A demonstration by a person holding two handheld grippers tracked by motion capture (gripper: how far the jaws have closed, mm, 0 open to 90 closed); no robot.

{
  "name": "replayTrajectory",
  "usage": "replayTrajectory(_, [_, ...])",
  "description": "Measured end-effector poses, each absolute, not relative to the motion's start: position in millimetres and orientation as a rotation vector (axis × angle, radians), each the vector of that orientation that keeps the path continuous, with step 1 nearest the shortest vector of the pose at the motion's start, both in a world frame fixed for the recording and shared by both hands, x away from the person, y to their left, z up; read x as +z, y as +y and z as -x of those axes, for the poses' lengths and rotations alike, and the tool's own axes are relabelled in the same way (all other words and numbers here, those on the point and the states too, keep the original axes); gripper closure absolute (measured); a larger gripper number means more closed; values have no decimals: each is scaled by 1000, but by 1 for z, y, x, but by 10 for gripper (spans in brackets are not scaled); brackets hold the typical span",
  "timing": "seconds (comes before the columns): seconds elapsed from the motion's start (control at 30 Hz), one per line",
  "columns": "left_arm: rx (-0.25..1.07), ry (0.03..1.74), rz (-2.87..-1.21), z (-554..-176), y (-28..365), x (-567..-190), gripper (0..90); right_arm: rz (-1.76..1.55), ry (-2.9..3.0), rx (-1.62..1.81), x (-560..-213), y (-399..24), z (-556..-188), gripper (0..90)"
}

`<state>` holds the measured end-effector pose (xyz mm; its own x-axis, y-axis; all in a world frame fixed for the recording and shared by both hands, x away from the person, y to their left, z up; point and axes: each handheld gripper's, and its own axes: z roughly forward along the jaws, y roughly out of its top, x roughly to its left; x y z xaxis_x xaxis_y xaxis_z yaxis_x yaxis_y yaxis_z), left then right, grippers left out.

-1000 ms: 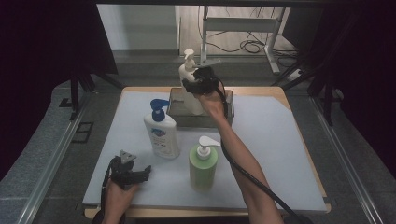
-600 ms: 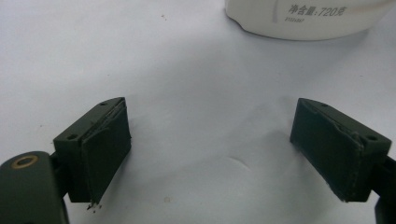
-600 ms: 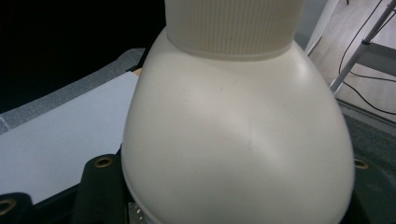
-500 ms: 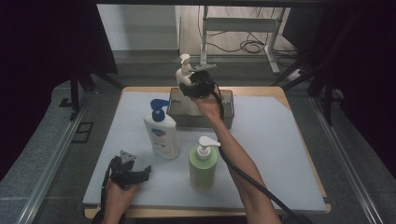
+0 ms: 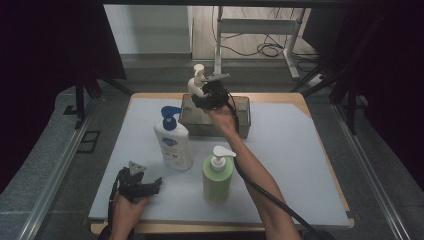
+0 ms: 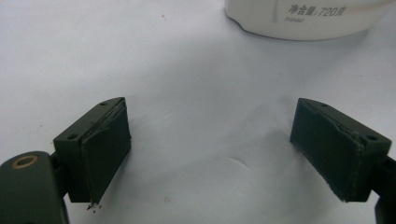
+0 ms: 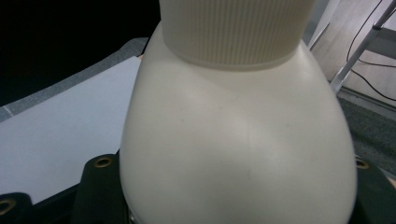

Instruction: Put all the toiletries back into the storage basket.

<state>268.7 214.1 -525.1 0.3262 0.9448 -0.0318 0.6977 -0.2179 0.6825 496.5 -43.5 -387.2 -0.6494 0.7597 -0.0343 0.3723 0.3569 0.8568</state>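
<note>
My right gripper point(image 5: 206, 95) is shut on a cream-white pump bottle point(image 5: 196, 84) and holds it in the air over the far edge of a clear bin point(image 5: 243, 118). In the right gripper view the bottle's rounded body point(image 7: 238, 140) sits between the black fingers point(image 7: 100, 186), with its ribbed collar at the top. My left gripper point(image 5: 149, 185) lies on the mat at the front left, open, with nothing between its fingertips point(image 6: 229, 154). Just beyond it stands a white bottle with a blue pump point(image 5: 173, 142), whose base point(image 6: 303, 18) shows in the left gripper view.
A green pump bottle point(image 5: 218, 177) stands mid-front, close to the person's right forearm. The pale mat point(image 5: 295, 160) covers the wooden table. A black cable trails from the right gripper along the arm. Past the far edge are a metal stand and cables on the floor.
The right gripper and its white bottle have drifted slightly left and lower over the bin's far edge. The left gripper has stayed put.
</note>
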Motion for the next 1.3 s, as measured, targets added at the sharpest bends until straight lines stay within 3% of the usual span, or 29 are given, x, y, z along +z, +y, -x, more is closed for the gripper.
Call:
replayTrajectory(0.97, [532, 1441, -1995, -269, 214, -525, 116, -1028, 2278, 1219, -419, -47, -500, 366])
replayTrajectory(1.13, [532, 1441, -1995, -269, 214, -525, 116, -1042, 2301, 1212, -417, -47, -502, 339])
replayTrajectory(1.3, [532, 1441, -1995, -269, 214, -525, 116, -997, 2311, 1177, -418, -48, -503, 225])
